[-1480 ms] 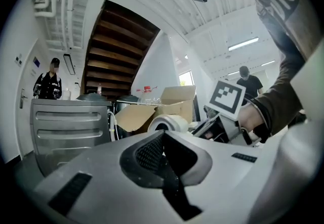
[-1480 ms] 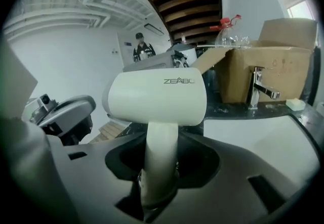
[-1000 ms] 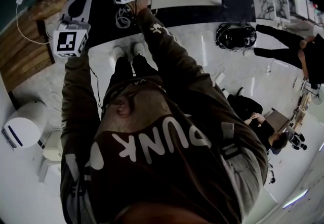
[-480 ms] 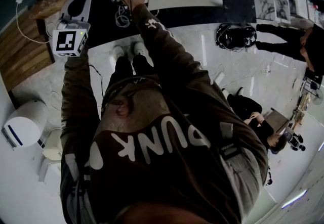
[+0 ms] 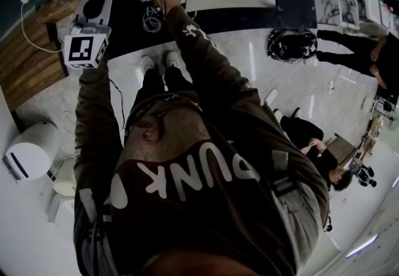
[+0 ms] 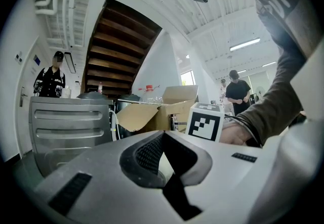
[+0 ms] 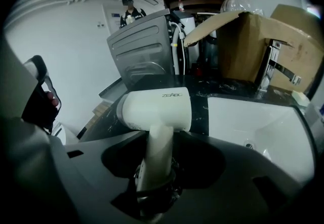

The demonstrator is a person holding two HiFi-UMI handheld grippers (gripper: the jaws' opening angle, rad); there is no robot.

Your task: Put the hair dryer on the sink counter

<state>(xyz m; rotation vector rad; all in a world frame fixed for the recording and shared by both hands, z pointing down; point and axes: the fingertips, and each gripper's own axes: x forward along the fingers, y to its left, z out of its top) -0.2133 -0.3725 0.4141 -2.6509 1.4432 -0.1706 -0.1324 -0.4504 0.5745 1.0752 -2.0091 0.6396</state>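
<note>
Right gripper (image 7: pixel 163 165): jaws opening, spread wide. The hair dryer (image 7: pixel 157 109) handle stands between them, with a gap on both sides and no pad pressing on it.

The hair dryer is white. Its barrel lies crosswise on the dark surface (image 7: pixel 202 91), just left of the sink basin (image 7: pixel 253 117), and the handle points back toward the right gripper. It rests on the surface and not in the basin. The cord coil (image 5: pixel 149 19) lies on the same side of the sink basin, at the front edge of the surface.

Left gripper (image 6: pixel 163 154): jaws clenched, pads meeting, nothing between them. In the head view it is held well left of the sink basin, nearer the person than the dryer, and it touches nothing on the surface.

Behind the sink basin:
- The faucet (image 7: pixel 271 69) stands at the back rim.
- A cardboard box (image 7: pixel 248 51) with open flaps sits just behind the faucet.
- A grey metal unit (image 7: pixel 144 48) stands behind and left of the sink basin, past the dryer.

Right of the sink basin, out on the floor, the head view shows other people. One is seated (image 5: pixel 324 156).
</note>
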